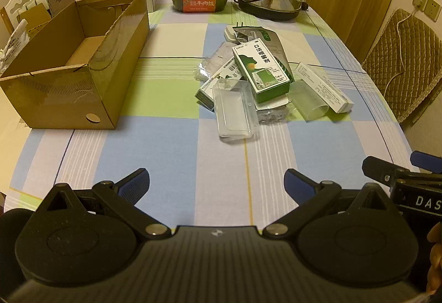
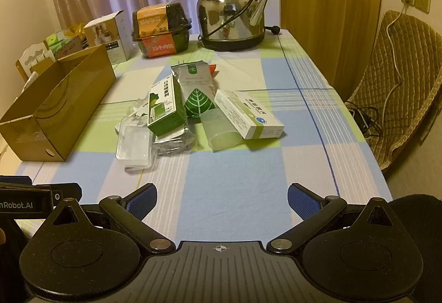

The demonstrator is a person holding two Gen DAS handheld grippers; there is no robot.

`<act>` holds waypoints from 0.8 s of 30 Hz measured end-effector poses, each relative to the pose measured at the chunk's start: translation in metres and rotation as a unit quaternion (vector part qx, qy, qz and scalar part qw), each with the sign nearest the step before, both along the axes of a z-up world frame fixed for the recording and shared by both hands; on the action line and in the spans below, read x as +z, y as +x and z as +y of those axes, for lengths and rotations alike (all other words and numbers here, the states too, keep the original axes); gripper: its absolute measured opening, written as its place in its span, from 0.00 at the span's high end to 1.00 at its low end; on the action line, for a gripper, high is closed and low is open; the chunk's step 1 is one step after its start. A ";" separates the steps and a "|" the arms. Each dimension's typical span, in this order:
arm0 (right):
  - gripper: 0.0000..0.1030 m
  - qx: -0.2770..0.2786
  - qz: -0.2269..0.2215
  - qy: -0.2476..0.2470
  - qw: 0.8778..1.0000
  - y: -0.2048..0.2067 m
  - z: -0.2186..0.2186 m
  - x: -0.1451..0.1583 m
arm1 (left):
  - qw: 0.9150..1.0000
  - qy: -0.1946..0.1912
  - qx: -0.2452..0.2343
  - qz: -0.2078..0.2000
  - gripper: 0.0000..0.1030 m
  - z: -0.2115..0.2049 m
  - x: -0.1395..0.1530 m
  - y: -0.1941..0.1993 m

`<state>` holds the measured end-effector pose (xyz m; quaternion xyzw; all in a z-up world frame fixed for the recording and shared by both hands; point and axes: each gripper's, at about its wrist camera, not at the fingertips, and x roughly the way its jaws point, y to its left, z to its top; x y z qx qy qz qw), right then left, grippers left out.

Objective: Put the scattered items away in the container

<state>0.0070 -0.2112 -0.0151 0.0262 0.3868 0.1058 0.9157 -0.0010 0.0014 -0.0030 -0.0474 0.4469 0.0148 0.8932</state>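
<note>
Both claws gape wide, empty. The pile sits ahead on the surface, cardboard box to its left. Your right claw looks nearer than your left claw.

the left gripper hangs low over the near edge of the tabletop, its jaws spread wide with nothing between the blue pads. the right gripper sits level beside it in the same pose, jaws wide apart and empty, blue pads facing inward. each one shows at the edge of the other's view, and a bit of a hand grips the right gripper's body from behind.
</note>
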 end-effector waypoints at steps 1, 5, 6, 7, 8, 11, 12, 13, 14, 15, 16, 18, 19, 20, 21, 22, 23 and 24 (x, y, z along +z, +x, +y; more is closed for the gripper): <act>0.00 0.000 0.000 0.000 1.000 0.000 0.000 0.000 | 1.000 0.000 0.000 0.000 0.01 0.000 0.000 0.000; 0.00 -0.002 0.000 0.002 1.000 0.000 -0.001 -0.001 | 1.000 -0.002 0.002 0.001 0.01 0.000 0.000 0.000; 0.00 -0.002 0.001 0.002 1.000 0.000 -0.001 0.000 | 1.000 -0.003 0.003 0.000 0.01 0.000 0.000 0.000; 0.00 -0.001 0.001 0.002 1.000 0.000 -0.001 0.000 | 1.000 -0.002 0.003 0.000 0.01 0.000 0.000 -0.001; 0.00 -0.001 0.001 0.002 1.000 0.000 -0.001 0.000 | 1.000 -0.002 0.003 0.000 0.01 0.000 0.000 0.000; 0.00 -0.001 0.001 0.001 1.000 0.000 -0.001 0.000 | 1.000 -0.002 0.003 -0.001 0.01 0.001 0.000 -0.001; 0.00 -0.001 0.001 0.002 1.000 0.000 -0.001 0.000 | 1.000 -0.002 0.003 0.000 0.01 0.001 0.000 -0.001; 0.00 -0.001 0.001 0.002 1.000 0.000 -0.001 0.000 | 1.000 -0.003 0.004 0.000 0.01 0.001 0.000 -0.001; 0.00 -0.001 0.001 0.002 1.000 0.000 -0.001 0.000 | 1.000 -0.003 0.005 0.000 0.01 0.001 0.000 -0.001; 0.00 -0.001 0.001 0.002 1.000 0.000 -0.001 -0.001 | 1.000 -0.002 0.005 -0.001 0.01 0.001 0.000 -0.001; 0.00 -0.002 0.001 0.002 1.000 0.000 -0.002 -0.001 | 1.000 -0.002 0.004 -0.001 0.01 0.001 0.000 -0.001; 0.00 -0.001 0.002 0.002 1.000 0.000 -0.001 -0.001 | 1.000 0.000 0.005 -0.001 0.01 0.001 0.000 -0.001; 0.00 -0.001 0.002 0.001 1.000 0.000 -0.001 -0.001 | 1.000 0.000 0.005 -0.001 0.01 0.001 0.000 -0.001; 0.00 -0.001 0.002 0.002 1.000 0.000 -0.001 -0.001 | 1.000 0.000 0.004 -0.001 0.01 0.001 0.000 -0.001; 0.00 -0.001 0.002 0.002 1.000 0.000 -0.001 -0.001 | 1.000 0.000 0.005 -0.001 0.01 0.001 0.000 -0.001; 0.00 -0.001 0.002 0.002 1.000 0.000 -0.001 -0.001 | 1.000 0.000 0.005 -0.001 0.01 0.001 0.000 -0.001; 0.00 -0.001 0.002 0.001 1.000 0.000 -0.001 -0.001 | 1.000 0.000 0.005 -0.002 0.01 0.001 0.000 -0.001; 0.00 -0.001 0.002 0.002 1.000 0.000 -0.001 -0.001 | 1.000 0.000 0.005 -0.002 0.01 0.001 0.000 -0.001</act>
